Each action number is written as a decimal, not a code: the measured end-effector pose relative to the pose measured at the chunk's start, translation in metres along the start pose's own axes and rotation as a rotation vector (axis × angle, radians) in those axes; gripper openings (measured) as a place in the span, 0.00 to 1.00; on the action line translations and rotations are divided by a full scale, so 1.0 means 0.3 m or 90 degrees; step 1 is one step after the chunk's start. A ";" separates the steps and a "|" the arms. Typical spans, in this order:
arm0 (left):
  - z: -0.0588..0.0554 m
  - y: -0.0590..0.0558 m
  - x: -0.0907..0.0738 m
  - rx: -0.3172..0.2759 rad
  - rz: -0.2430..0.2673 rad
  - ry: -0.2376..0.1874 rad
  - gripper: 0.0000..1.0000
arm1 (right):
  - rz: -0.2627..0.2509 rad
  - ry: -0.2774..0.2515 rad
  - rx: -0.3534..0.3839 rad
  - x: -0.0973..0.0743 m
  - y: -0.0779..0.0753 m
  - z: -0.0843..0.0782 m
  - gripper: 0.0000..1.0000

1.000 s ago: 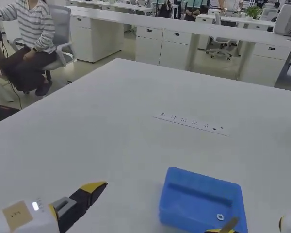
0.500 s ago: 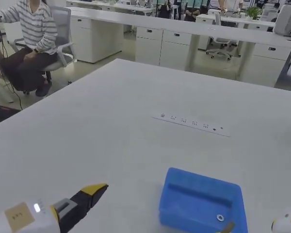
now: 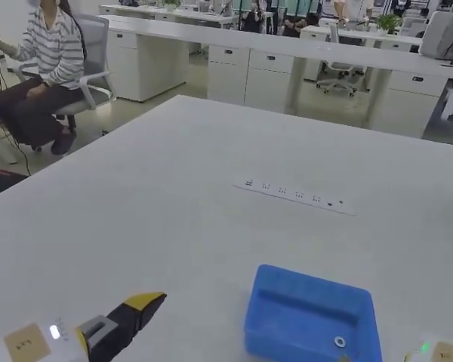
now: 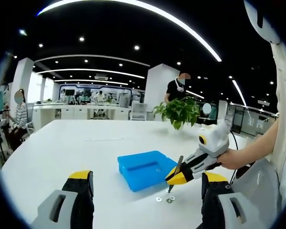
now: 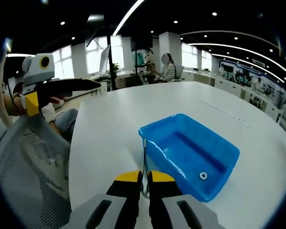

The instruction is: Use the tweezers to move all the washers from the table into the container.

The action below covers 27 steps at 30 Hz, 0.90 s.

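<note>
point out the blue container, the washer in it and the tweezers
blue container (image 3: 315, 281), head view, on its far rim
washer (image 3: 340, 342), head view, on the ring itself
tweezers (image 5: 144, 160), right gripper view, on the mid shaft

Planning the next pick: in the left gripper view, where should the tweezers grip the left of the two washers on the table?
Probably its rim: the washer lies flat on the table, so bring the tweezers down from above, one tip through the hole, one outside.

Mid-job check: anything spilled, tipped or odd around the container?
Nothing stands out. The blue container sits flat on the table with one washer inside; two more washers lie on the table beside it, near the tip of the tweezers.
</note>
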<state>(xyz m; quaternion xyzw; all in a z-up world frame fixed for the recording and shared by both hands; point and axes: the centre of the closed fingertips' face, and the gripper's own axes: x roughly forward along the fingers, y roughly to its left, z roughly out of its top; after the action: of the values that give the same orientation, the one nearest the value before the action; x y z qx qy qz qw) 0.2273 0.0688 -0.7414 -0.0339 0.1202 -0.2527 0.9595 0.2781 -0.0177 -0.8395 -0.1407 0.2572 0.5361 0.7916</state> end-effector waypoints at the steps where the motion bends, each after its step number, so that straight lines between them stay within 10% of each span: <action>1: 0.001 -0.001 0.000 0.000 0.000 -0.001 0.96 | -0.001 0.001 0.009 0.000 -0.004 0.000 0.02; 27: 0.003 0.004 -0.001 -0.002 0.006 -0.007 0.96 | 0.039 -0.062 0.089 -0.122 -0.054 0.173 0.02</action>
<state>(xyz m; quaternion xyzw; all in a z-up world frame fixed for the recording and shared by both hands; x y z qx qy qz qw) 0.2278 0.0699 -0.7406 -0.0363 0.1156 -0.2476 0.9613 0.2957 -0.0264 -0.7770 -0.0510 0.2591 0.5472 0.7942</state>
